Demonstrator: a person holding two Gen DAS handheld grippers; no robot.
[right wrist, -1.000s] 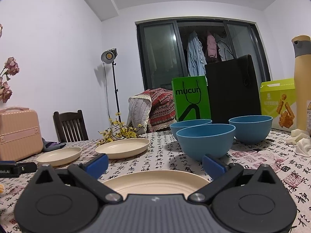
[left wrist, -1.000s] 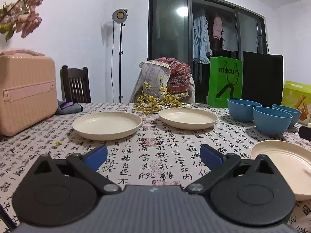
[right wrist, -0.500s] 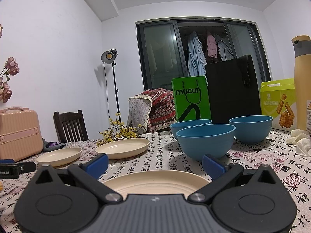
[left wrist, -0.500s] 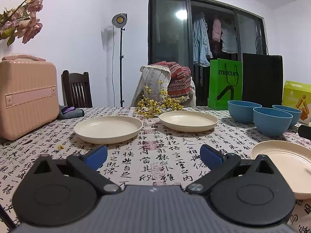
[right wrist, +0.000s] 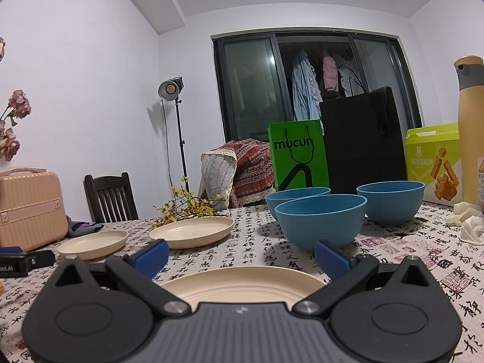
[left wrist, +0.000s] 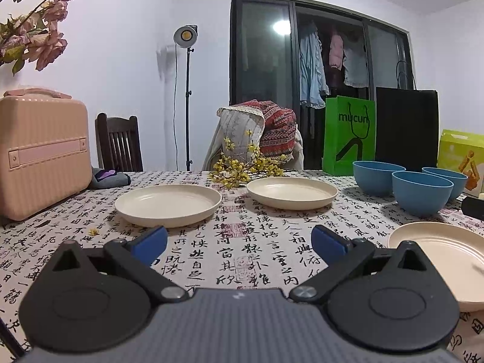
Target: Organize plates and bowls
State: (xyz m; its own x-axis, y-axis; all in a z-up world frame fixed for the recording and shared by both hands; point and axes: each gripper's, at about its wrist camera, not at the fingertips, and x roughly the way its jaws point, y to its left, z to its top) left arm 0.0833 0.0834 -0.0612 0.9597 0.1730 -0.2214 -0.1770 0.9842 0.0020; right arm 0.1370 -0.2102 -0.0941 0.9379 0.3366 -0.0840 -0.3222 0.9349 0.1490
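Three cream plates lie on the patterned tablecloth: one far left [left wrist: 168, 204], one in the middle [left wrist: 292, 192], one near the right edge [left wrist: 447, 249]. Three blue bowls stand at the back right, the nearest [left wrist: 422, 192] in front of the other two [left wrist: 378, 177] [left wrist: 450, 177]. My left gripper [left wrist: 239, 243] is open over bare cloth, short of the left plate. In the right wrist view my right gripper [right wrist: 240, 255] is open just above the near plate [right wrist: 242, 284], with the nearest bowl [right wrist: 320, 225] straight ahead.
A pink case [left wrist: 42, 151] stands at the left, yellow flower sprigs [left wrist: 239, 169] behind the plates. A green bag [left wrist: 348, 134], a black bag [left wrist: 405, 128] and a green box [left wrist: 459, 157] line the back. A tan bottle [right wrist: 470, 127] and crumpled tissue [right wrist: 469, 224] sit at the right.
The left gripper's view has tilted up slightly, showing more of the wall and flowers. The right gripper has barely moved. Both stay open.
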